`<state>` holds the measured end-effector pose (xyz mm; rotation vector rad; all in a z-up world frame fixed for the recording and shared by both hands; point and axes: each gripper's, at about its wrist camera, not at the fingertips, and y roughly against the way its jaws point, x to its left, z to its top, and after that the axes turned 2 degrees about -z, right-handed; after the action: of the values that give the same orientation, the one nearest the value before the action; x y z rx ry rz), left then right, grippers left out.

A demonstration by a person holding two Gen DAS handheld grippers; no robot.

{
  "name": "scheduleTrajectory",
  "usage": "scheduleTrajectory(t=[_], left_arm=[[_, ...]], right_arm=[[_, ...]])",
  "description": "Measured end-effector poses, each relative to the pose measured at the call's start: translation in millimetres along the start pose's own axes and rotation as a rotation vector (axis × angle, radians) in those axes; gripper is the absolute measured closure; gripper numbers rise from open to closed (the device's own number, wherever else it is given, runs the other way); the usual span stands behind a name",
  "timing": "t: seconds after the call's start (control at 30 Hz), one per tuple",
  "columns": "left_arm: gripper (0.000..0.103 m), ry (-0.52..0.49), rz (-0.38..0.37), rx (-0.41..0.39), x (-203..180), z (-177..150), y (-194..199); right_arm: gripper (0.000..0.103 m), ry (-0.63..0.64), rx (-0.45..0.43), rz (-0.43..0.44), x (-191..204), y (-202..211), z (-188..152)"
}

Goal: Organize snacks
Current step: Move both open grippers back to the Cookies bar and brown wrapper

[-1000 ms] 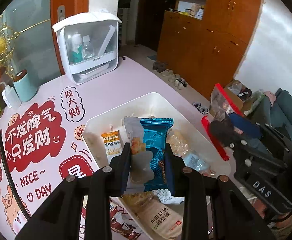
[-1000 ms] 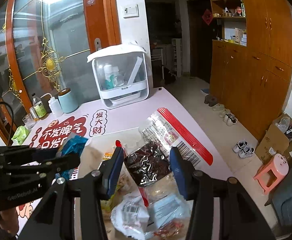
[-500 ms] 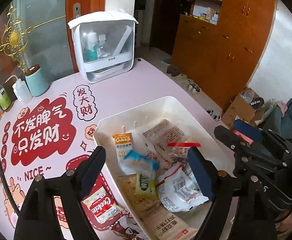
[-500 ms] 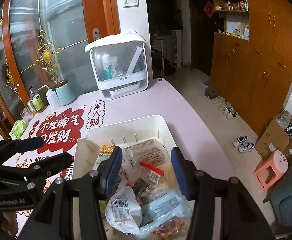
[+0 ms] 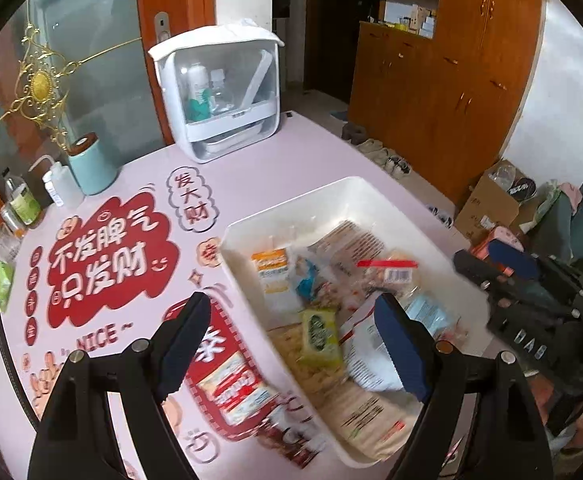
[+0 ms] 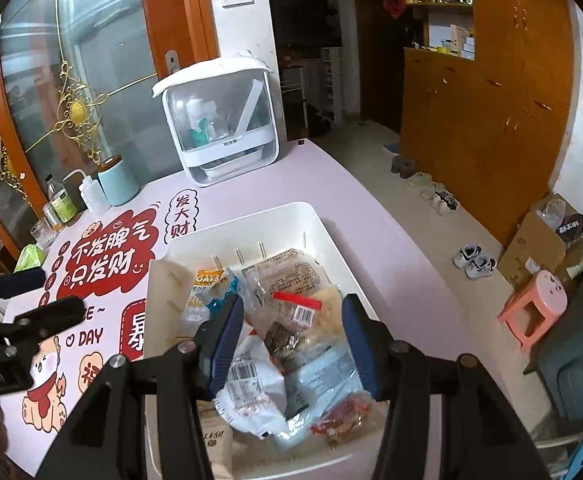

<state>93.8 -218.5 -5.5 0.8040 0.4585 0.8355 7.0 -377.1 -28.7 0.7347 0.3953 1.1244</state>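
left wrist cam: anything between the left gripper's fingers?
Yes. Between the open left gripper fingers: a snack packet on the table and the white bin's near-left edge.

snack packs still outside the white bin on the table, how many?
2 visible. A red-and-cream pack lies on the mat beside the white bin, near the left hand-held gripper; a dark red pack is blurred just beyond it. Others may be hidden.

Lots of bare pink table (image 6: 371, 216) showing right of center in the right wrist view. Snack packets (image 6: 287, 328) crowding the white bin (image 6: 315, 216), upper part staying freer. Storage box (image 5: 219, 96), teal canister (image 5: 91, 164) and bottles (image 5: 57, 186) blocking the upper left.
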Motion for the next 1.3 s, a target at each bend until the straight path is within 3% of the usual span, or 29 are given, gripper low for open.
scheduleTrajectory(t=[0.17, 0.33, 0.6, 0.7, 0.87, 1.0, 1.3], left_arm=[[0.02, -0.053, 0.048, 0.026, 23, -6, 27], [0.02, -0.156, 0.117, -0.016, 46, -8, 64], [0.019, -0.288, 0.149, -0.043, 81, -6, 90], [0.017, -0.38, 0.127, -0.008, 89, -15, 76], [0.017, -0.521, 0.01, 0.137, 98, -44, 21], [0.017, -0.625, -0.037, 0.222, 97, -69, -24], [0.017, -0.702, -0.209, 0.36, 90, -98, -102]], right_arm=[[0.051, -0.018, -0.005, 0.004, 10, 12, -7], [0.051, -0.046, -0.029, 0.004, 29, 31, -7], [0.051, -0.042, -0.047, 0.041, 73, 49, -24], [0.051, -0.013, -0.049, 0.056, 92, 49, -43], [0.051, 0.001, 0.004, 0.075, 120, 37, -89], [0.051, -0.017, 0.064, 0.08, 140, 25, -125], [0.051, 0.025, 0.099, 0.022, 177, -13, -176]])
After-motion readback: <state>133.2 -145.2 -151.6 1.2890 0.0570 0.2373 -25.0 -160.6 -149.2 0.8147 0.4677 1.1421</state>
